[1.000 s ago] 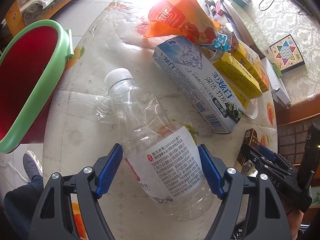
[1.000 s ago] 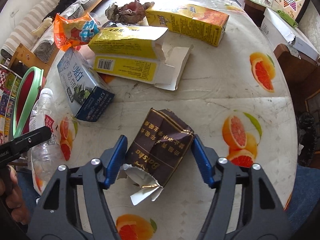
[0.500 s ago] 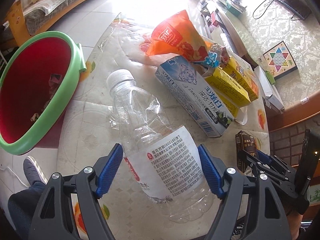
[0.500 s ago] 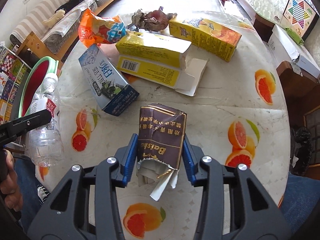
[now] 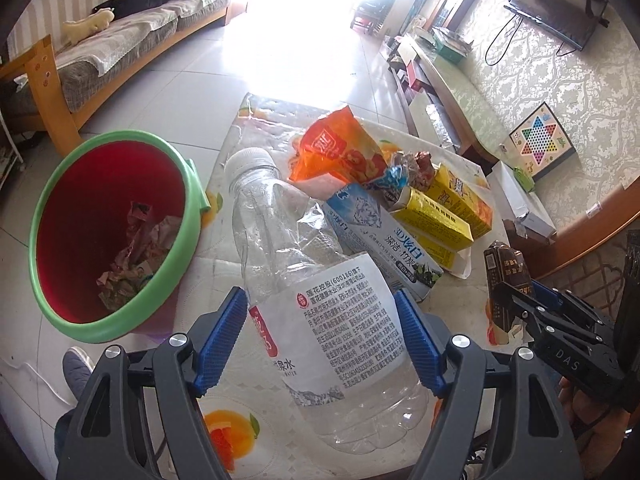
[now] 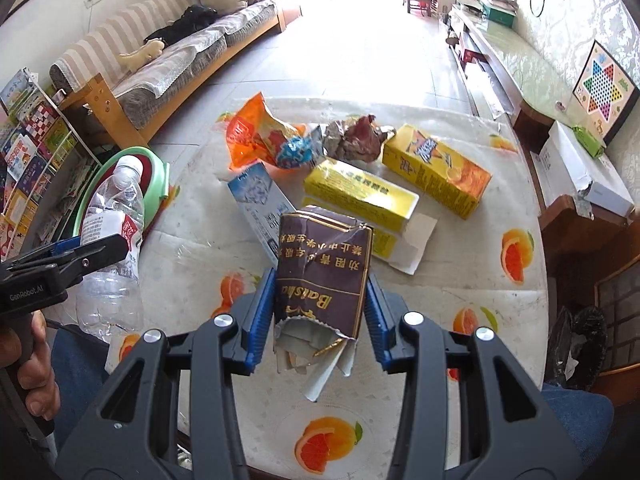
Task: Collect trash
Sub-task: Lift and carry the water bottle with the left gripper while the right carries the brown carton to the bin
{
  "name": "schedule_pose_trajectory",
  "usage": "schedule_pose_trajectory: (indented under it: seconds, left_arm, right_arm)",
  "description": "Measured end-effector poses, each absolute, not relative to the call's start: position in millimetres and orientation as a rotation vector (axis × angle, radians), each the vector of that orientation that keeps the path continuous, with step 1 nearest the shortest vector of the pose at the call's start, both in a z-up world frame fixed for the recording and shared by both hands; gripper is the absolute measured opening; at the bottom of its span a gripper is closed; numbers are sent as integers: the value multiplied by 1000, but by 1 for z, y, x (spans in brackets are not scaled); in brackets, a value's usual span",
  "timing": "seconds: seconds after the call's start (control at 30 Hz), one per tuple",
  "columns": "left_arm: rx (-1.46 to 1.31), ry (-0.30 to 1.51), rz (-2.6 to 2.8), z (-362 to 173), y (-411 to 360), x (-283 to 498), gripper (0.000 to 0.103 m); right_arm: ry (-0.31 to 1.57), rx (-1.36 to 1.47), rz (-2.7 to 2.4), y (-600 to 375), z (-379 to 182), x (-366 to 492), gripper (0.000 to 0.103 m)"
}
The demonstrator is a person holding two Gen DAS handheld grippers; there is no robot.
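Note:
My left gripper [image 5: 320, 320] is shut on a crushed clear plastic bottle [image 5: 288, 240] with a white label, and holds it above the table beside the bin. The bin [image 5: 116, 320] is red with a green rim and stands to the left, with crumpled paper at its bottom. My right gripper [image 6: 320, 292] is shut on a torn brown cigarette pack [image 6: 324, 264], lifted off the table [image 6: 460, 240]. In the right wrist view the bottle [image 6: 116, 208] and left gripper show at the left edge.
On the fruit-patterned table lie an orange snack bag [image 5: 340, 152], a blue-white carton [image 5: 376, 232], two yellow boxes [image 6: 360, 196] [image 6: 436, 168] and a crumpled foil wrapper [image 6: 356, 140]. A sofa [image 6: 168, 60] stands beyond the bin. A low cabinet [image 6: 580, 184] stands at the right.
The right jaws closed on the brown pack and lifted it. The left gripper rose with the bottle. The inside of the bin came into view.

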State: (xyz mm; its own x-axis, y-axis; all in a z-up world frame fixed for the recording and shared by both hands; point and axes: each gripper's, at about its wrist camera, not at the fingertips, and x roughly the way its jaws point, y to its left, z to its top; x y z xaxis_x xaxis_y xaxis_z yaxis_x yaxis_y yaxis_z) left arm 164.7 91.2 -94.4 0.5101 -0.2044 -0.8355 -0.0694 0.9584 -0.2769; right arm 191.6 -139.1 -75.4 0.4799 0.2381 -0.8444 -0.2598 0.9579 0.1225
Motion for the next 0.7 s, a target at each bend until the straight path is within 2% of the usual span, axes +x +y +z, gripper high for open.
schedule_pose_trajectory:
  seconds: [0.17,0.23,0.37,0.47,0.63,0.7]
  left_arm:
    - [-289,987,-49,-76,118,167,68]
    - [-303,980,-30,-74,132,168,62]
    - [-373,1023,-23,-88,156,175,43]
    - [-394,1070,-57,-107,156,178,23]
    - [-372,1120,-69,-133,145,172,24]
    - [-359,1147,-79,-141,140,169,31]
  right_arm:
    - [983,-39,335,-116,-55,207,41]
    - [972,-44,350,-103,-49,214,41]
    - [954,-61,374,-77,-44,221,41]
    - [944,-85,386,-64,-43,219,41]
    - [957,-89,387,-64,-49,213,41]
    - [965,-83,384,-66,-52,211,41]
